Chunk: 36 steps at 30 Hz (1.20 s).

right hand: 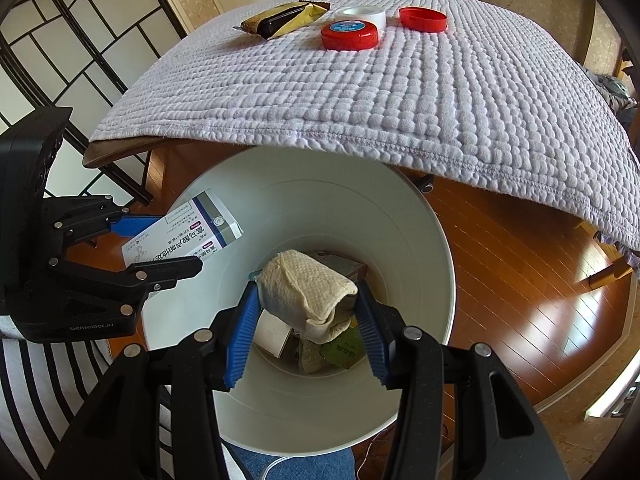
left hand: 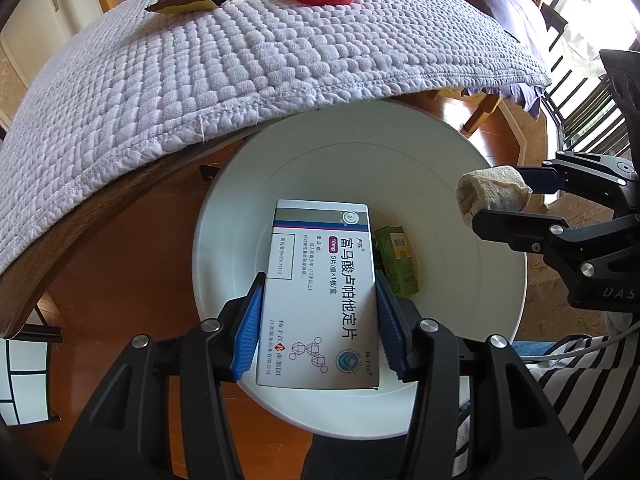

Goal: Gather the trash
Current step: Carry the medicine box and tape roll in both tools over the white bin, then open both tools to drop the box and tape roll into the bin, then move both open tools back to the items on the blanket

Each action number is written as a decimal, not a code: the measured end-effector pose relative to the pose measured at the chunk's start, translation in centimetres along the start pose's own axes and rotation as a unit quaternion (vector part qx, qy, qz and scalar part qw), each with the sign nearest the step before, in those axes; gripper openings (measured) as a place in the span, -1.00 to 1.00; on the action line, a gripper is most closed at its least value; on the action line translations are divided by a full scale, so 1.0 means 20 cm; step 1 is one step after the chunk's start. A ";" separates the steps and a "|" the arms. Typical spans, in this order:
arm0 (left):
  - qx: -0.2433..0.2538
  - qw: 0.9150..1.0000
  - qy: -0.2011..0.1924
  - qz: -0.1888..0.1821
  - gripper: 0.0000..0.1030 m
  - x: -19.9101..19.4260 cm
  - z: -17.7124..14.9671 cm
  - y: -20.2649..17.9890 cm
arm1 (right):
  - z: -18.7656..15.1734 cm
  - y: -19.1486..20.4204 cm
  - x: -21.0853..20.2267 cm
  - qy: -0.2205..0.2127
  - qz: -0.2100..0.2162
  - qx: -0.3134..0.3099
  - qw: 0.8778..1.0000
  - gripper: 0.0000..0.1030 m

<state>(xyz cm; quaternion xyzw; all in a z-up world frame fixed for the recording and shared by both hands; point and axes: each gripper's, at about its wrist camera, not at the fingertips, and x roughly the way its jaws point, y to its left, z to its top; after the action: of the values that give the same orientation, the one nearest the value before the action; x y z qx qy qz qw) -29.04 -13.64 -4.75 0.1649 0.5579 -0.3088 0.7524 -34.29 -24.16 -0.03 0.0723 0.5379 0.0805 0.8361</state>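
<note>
My left gripper (left hand: 318, 292) is shut on a white medicine box (left hand: 320, 292) with printed text, held over the open white trash bin (left hand: 460, 152). In the right wrist view the same box (right hand: 188, 232) hangs at the bin's left rim in the left gripper (right hand: 160, 246). Over the middle of the bin (right hand: 400, 208), my right gripper (right hand: 306, 300) is shut on a crumpled paper towel (right hand: 304, 292). The left wrist view shows that towel (left hand: 490, 192) at the bin's right rim in the right gripper (left hand: 500, 196). A green packet (left hand: 396, 260) and other trash lie at the bottom.
Behind the bin stands a table under a quilted white cloth (right hand: 380, 92). On it lie a gold snack wrapper (right hand: 284, 20), a red round tin (right hand: 349, 36), a red lid (right hand: 423, 19) and a white tape roll (right hand: 360, 16). The wooden floor (right hand: 520, 280) surrounds the bin; a striped garment (right hand: 36, 392) is at the near left.
</note>
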 end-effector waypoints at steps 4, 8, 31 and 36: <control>0.001 1.000 0.000 0.001 0.02 0.02 0.01 0.00 | 0.01 -0.01 0.00 0.001 0.000 0.000 1.000 -0.08; 0.001 1.000 0.000 0.001 0.02 0.03 0.03 -0.01 | 0.00 0.00 0.01 0.003 0.001 -0.001 1.000 -0.08; 0.006 0.995 -0.098 0.013 0.46 -0.34 0.17 0.00 | 0.12 -0.16 -0.36 -0.096 -0.051 -0.020 0.994 0.28; -0.032 0.983 -0.175 0.034 0.82 -0.53 0.29 0.13 | 0.24 -0.22 -0.55 -0.178 -0.081 -0.027 0.980 0.55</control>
<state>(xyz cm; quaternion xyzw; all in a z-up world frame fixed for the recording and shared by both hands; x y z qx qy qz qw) -25.04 -12.06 6.74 0.1031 0.4213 -0.2891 0.8534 -34.18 -30.96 10.86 0.0193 0.3826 0.0129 0.9236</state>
